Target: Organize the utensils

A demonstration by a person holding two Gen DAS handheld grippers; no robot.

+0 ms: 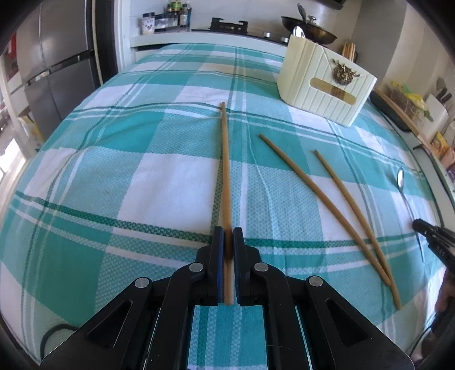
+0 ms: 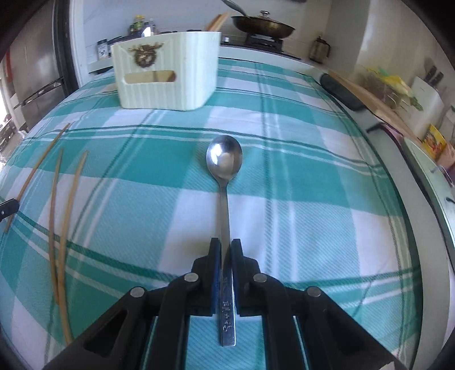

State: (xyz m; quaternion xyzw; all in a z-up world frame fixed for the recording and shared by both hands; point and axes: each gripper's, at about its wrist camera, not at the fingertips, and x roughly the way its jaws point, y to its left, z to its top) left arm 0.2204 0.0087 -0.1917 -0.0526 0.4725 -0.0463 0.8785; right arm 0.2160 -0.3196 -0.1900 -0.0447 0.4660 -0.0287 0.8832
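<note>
On the checked teal-and-white cloth (image 1: 159,182) that covers the surface, the left tongs (image 1: 229,236) are clamped narrow on the near end of a wooden chopstick (image 1: 226,170), which runs straight away from them toward the far side. Two more chopsticks (image 1: 335,205) lie loose to the right of it, their near ends almost meeting and their far tips spread apart. Farther back on the right stands a cream ribbed utensil holder (image 1: 321,94) with a brass ornament on its front; a spoon bowl and some chopstick ends stick up out of it.

At the right side of the cloth, the right tongs (image 2: 226,247) are pinched narrow on the handle of a steel spoon (image 2: 224,159). Its bowl faces up and points toward the holder (image 2: 167,76), well apart from it, and the handle's end shows behind the pads. Whether either utensil is lifted off the cloth I cannot tell. A dark pan (image 2: 263,27) sits on the stove beyond.
</note>
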